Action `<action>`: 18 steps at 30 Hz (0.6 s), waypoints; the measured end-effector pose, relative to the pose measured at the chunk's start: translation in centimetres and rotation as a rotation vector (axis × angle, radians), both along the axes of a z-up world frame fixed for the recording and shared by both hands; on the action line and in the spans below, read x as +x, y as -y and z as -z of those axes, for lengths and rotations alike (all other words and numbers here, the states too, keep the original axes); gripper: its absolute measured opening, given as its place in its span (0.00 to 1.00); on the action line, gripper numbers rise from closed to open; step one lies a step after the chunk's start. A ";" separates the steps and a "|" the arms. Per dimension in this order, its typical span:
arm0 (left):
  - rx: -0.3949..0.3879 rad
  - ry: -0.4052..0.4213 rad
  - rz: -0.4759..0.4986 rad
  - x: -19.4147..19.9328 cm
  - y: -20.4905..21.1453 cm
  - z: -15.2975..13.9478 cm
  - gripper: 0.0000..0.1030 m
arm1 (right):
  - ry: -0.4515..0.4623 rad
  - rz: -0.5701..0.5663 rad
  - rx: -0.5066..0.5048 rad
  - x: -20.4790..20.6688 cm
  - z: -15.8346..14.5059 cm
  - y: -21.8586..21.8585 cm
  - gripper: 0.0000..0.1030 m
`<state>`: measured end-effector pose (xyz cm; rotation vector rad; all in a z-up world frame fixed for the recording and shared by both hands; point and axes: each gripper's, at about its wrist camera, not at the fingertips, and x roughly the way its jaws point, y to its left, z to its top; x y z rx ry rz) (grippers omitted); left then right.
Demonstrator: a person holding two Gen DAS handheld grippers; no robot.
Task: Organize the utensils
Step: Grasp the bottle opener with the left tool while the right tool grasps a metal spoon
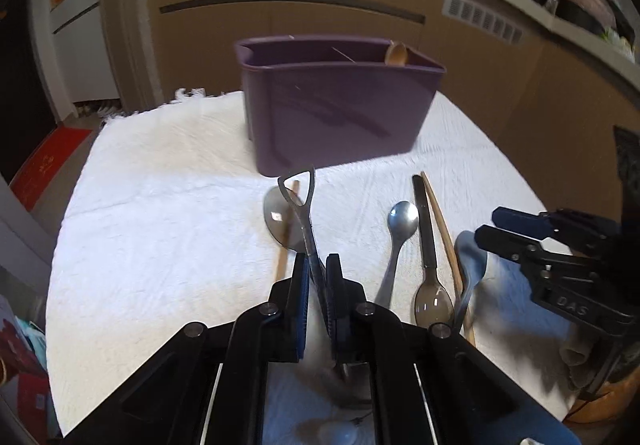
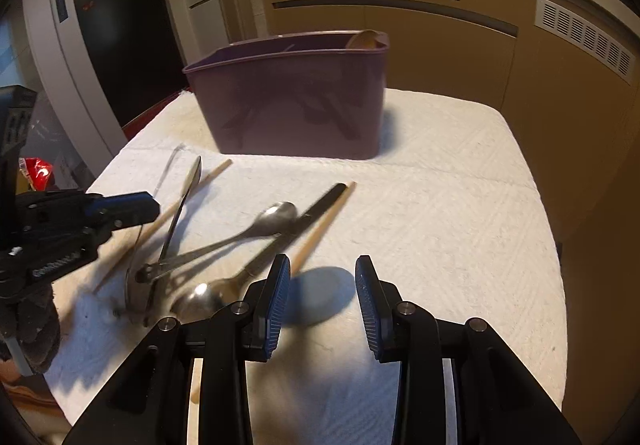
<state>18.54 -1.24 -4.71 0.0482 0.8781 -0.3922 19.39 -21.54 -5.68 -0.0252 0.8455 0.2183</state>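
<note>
Left gripper [image 1: 316, 277]: jaws nearly closed on the handle of a metal utensil [image 1: 302, 205] with a triangular loop end, held raised and pointing toward the caddy.

Right gripper [image 2: 323, 285]: jaws wide apart, holding nothing, above the white cloth [image 2: 440, 213].

Caddy [image 1: 336, 113]: purple, divided, upright at the far end of the cloth; a wooden spoon [image 1: 396, 54] leans in its back right corner.

On the cloth, in front of the caddy:
- large metal spoon [image 1: 276, 219], bowl toward the caddy, with a chopstick [image 1: 286, 241] across it
- small metal spoon [image 1: 402, 225], bowl toward the caddy
- dark-handled spoon [image 1: 428, 257] with translucent bowl (bowl nearest the camera), just beside the small spoon
- second chopstick [image 1: 444, 237], alongside the dark-handled spoon
- blue spoon [image 1: 472, 261], beside the second chopstick, close under the right gripper's fingers.
</note>
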 end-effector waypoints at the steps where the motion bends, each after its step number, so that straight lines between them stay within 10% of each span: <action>1: -0.009 0.007 -0.013 -0.1 -0.6 -0.2 0.04 | 0.000 -0.011 -0.004 0.3 -0.2 -0.6 0.34; 18: -0.123 -0.064 -0.185 0.0 -8.5 2.1 0.04 | -0.132 -0.211 -0.005 6.3 0.8 -11.6 0.38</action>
